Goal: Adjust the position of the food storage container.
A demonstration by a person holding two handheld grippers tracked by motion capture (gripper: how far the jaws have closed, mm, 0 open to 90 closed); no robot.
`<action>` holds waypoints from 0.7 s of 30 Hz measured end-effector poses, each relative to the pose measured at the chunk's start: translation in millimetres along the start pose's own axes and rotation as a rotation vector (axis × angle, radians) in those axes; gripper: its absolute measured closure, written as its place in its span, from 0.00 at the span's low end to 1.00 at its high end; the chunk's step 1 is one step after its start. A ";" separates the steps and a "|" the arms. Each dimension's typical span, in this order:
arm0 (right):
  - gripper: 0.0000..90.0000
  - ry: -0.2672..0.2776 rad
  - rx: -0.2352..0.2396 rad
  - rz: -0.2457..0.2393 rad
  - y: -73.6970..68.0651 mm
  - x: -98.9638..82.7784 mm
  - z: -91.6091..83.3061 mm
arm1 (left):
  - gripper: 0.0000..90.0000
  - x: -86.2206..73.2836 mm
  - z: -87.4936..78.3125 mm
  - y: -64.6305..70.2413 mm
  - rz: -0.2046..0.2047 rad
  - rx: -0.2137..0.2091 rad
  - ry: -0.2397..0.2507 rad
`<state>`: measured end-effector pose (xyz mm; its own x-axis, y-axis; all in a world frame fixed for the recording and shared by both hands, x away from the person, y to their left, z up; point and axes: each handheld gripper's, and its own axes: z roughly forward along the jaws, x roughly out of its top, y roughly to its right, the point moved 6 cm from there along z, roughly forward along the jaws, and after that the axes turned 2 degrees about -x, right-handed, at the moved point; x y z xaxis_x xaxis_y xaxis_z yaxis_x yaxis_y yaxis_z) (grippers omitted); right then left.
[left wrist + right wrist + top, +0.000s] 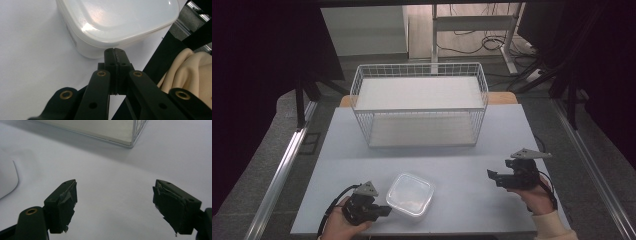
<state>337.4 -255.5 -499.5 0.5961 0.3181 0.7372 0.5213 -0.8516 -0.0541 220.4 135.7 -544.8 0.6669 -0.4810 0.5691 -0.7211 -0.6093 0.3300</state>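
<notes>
A white, lidded plastic container [410, 194] sits near the front edge of the pale table [462, 165]. My left gripper [384, 211] lies just to its left and is shut. In the left gripper view the two jaws press flat together with nothing between them, and the left gripper's tips [115, 50] sit right at the container's [117, 20] side wall, under the lid's rim. Whether they touch it I cannot tell. My right gripper [491, 175] hovers at the table's right side, pointing left, open and holding nothing [115, 195]. The container's edge [7, 177] shows at the far left of the right gripper view.
A white wire basket [419, 110] with a flat white floor stands at the back middle of the table, and its corner [131, 135] shows in the right gripper view. Metal rails run along both sides. A cream sleeve [192, 72] hangs past the table's front edge.
</notes>
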 end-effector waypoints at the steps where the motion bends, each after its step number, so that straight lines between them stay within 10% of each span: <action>1: 0.22 0.000 -0.001 0.000 0.3 0.0 0.0 | 1.00 0.3 0.0 -0.8 -0.001 0.001 -0.001; 21: 0.22 0.000 0.000 -0.002 0.0 0.1 -0.3 | 1.00 12.3 3.4 -15.2 -0.022 0.020 0.014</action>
<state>337.3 -255.5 -499.2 0.5951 0.3194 0.7374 0.5225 -0.8510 -0.0531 240.2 136.9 -545.4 0.6799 -0.4587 0.5721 -0.7022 -0.6320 0.3279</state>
